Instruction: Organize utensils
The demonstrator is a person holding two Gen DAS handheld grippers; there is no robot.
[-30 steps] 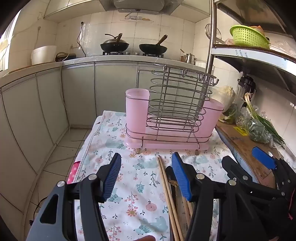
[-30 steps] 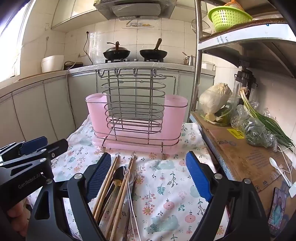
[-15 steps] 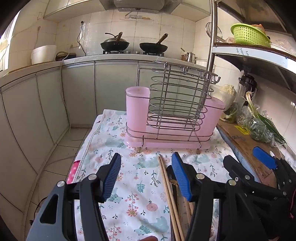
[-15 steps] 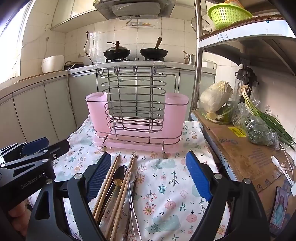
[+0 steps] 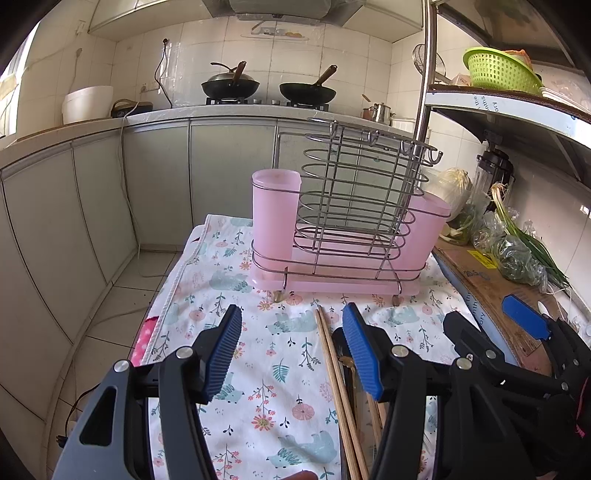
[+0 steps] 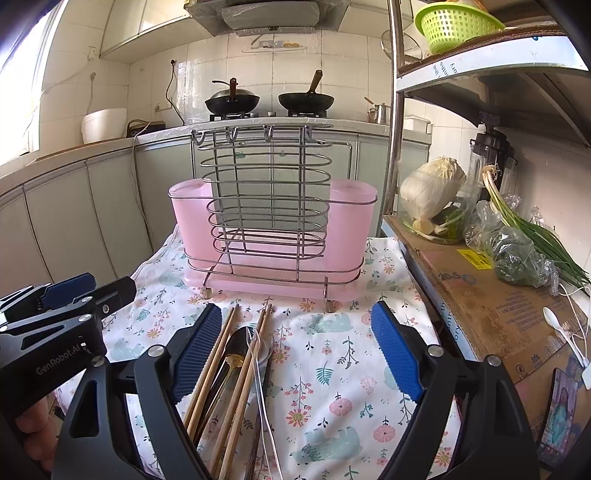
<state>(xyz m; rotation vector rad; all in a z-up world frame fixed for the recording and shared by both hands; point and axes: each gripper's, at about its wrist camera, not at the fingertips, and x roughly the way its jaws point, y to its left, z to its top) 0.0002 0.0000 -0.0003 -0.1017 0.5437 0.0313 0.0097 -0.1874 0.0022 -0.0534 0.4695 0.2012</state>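
A pink utensil holder with a wire rack (image 5: 347, 229) (image 6: 271, 225) stands at the far end of the floral cloth (image 5: 273, 365) (image 6: 332, 369). Wooden chopsticks (image 5: 338, 373) (image 6: 236, 373), a dark spoon (image 6: 240, 345) and other thin utensils lie on the cloth in a loose pile. My left gripper (image 5: 291, 347) is open and empty above the cloth, left of the pile. My right gripper (image 6: 295, 343) is open and empty, with the pile by its left finger. Each gripper also shows in the other's view, the right one (image 5: 524, 325) and the left one (image 6: 70, 291).
A cardboard-covered counter (image 6: 491, 306) on the right holds a cabbage (image 6: 432, 184), bagged greens (image 6: 517, 254), a white plastic spoon (image 6: 554, 321) and a blender. A green basket (image 6: 454, 22) sits on the shelf above. The cloth's left edge drops to the tiled floor (image 5: 122, 295).
Both grippers have drifted slightly; the holder sits a little differently in each view. Both stay open and empty.
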